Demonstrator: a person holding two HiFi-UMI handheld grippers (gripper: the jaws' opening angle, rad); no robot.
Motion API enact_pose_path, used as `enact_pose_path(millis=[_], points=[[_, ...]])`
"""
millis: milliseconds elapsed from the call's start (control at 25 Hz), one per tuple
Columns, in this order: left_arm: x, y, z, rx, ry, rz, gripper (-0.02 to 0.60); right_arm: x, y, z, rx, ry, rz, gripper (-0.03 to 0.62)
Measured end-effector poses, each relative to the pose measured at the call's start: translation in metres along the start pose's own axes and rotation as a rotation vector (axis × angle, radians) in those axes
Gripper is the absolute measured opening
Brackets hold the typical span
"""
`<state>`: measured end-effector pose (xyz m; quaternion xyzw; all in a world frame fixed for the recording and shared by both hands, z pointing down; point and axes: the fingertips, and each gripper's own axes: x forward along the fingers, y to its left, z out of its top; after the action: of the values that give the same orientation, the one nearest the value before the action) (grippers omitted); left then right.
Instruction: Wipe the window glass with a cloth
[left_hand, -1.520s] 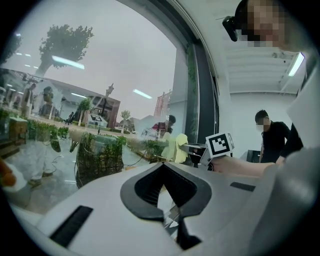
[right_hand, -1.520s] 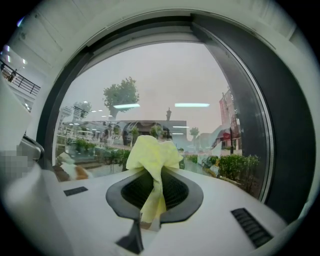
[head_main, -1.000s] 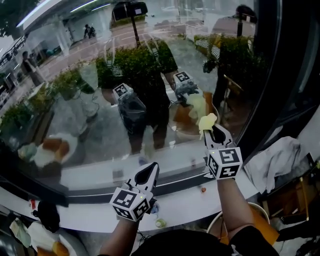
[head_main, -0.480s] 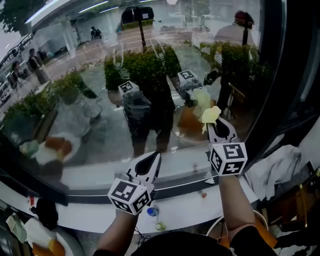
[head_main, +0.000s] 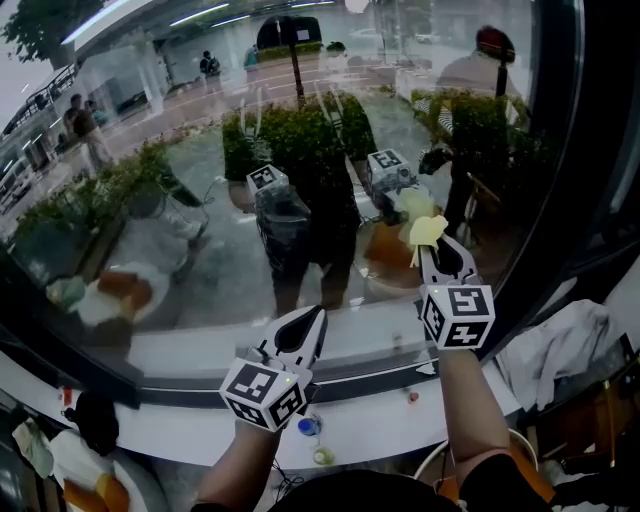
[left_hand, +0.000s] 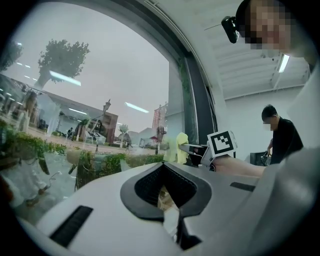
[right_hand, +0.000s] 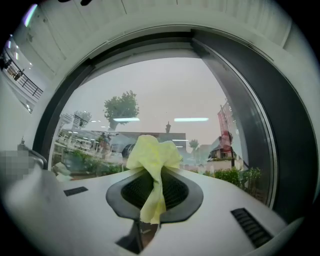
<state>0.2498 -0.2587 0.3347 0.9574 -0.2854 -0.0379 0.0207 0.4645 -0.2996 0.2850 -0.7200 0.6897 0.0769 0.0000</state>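
Observation:
The window glass (head_main: 190, 190) fills the head view and throws back reflections of both grippers. My right gripper (head_main: 441, 257) is shut on a crumpled yellow cloth (head_main: 427, 229), held up close to the glass at centre right. In the right gripper view the cloth (right_hand: 151, 157) bunches above the right gripper (right_hand: 152, 186), with a strip hanging down between the jaws and the pane (right_hand: 165, 95) beyond. My left gripper (head_main: 311, 318) sits lower, over the sill, shut with nothing in it. The left gripper view shows the left gripper (left_hand: 167, 200), and further off the cloth (left_hand: 176, 148) against the glass (left_hand: 75, 120).
A dark window frame (head_main: 565, 190) bounds the glass on the right. A white sill (head_main: 190, 350) runs below the glass. A white garment (head_main: 555, 335) lies at the right. Small bottles (head_main: 308, 427) stand below the sill. A person (left_hand: 281, 137) stands in the room behind.
My right gripper, holding the cloth, has shifted slightly up and to the right along the glass. The left gripper has risen a little and stays shut.

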Motion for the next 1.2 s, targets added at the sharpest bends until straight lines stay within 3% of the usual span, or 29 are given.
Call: enact_pose_path(millis=[360, 640, 840, 1200], points=[[-0.012, 0.011, -0.005, -0.012, 0.01, 0.026, 0.008, 0.0, 0.01, 0.005, 0.008, -0.012, -0.002, 0.057], [-0.045, 0.043, 0.0, -0.017, 0.014, 0.06, 0.008, 0.011, 0.052, 0.011, 0.025, -0.019, 0.01, 0.057], [-0.033, 0.023, -0.009, -0.016, 0.013, 0.092, 0.008, 0.006, 0.032, 0.007, 0.026, -0.032, 0.035, 0.057], [-0.084, 0.063, -0.005, -0.019, 0.006, 0.153, 0.008, 0.021, 0.101, 0.022, 0.015, -0.058, 0.075, 0.057]])
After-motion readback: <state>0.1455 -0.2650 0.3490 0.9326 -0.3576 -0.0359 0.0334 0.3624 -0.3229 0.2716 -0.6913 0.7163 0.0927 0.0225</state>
